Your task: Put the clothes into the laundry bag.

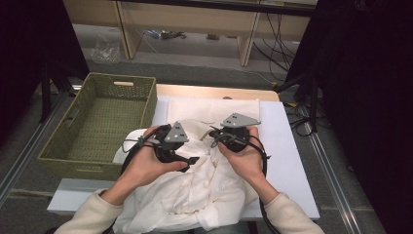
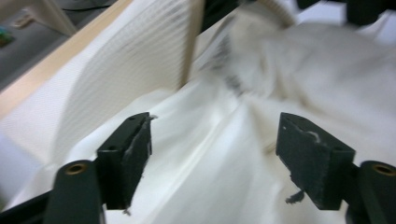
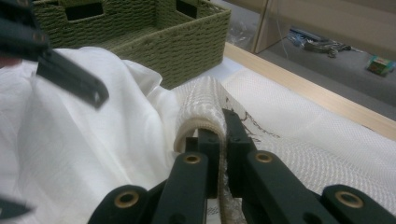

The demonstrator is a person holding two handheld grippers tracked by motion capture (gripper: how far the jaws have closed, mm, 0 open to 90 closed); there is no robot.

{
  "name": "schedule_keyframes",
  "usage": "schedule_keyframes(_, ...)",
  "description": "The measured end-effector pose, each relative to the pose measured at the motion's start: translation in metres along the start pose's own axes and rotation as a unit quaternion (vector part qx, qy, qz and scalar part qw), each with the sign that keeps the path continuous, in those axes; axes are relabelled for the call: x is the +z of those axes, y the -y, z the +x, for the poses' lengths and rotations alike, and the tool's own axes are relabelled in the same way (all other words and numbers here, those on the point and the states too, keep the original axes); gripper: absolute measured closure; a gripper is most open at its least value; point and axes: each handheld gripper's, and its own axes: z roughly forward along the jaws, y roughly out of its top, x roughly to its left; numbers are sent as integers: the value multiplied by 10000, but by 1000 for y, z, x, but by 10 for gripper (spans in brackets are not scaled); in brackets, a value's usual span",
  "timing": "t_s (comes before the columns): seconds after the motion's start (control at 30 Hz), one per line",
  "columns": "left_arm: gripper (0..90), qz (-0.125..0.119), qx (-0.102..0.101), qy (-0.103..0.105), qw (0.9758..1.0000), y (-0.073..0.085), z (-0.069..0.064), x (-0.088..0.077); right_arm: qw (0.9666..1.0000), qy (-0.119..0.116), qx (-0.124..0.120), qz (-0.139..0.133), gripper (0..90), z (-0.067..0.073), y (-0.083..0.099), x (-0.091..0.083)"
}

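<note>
A crumpled white garment (image 1: 195,195) lies on the white table top (image 1: 287,161) and hangs over its near edge. Under it a cream, waffle-textured cloth (image 1: 204,108) is spread toward the back. My left gripper (image 1: 187,163) hovers over the white folds; in the left gripper view (image 2: 215,158) its jaws stand wide apart, with cloth (image 2: 210,140) beneath them and nothing pinched. My right gripper (image 3: 223,135) is shut on a rolled edge of the textured cloth (image 3: 201,112), lifted into a small arch. In the high view the right gripper (image 1: 216,134) sits at the middle of the pile.
A green woven basket (image 1: 63,156) stands at the table's left side, with nothing in it. The table's wooden back edge (image 1: 219,91) runs behind the cloths. Beyond it the floor holds desk legs and cables. Dark curtains flank both sides.
</note>
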Motion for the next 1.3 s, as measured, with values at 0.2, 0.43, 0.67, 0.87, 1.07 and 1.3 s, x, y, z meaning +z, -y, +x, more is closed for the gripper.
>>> schedule_keyframes(0.2,215,533,-88,-27,9985,14,11,32,10000,-7,-14,38,893,3,0,0)
schedule_keyframes(0.43,315,1271,-148,177,9916,19,16,66,10000,-6,-28,31,893,1,1,1)
schedule_keyframes(0.67,723,1507,-254,278,9879,18,9,67,10000,-29,12,68,894,2,1,1)
schedule_keyframes(0.87,817,1000,-603,520,9918,5,3,38,10000,23,33,20,893,1,1,1)
schedule_keyframes(1.07,825,246,-874,814,9925,-16,-7,5,9999,59,97,80,893,-1,2,1)
schedule_keyframes(1.3,827,-193,-737,1003,9920,-37,-32,5,10000,81,28,26,893,1,1,1)
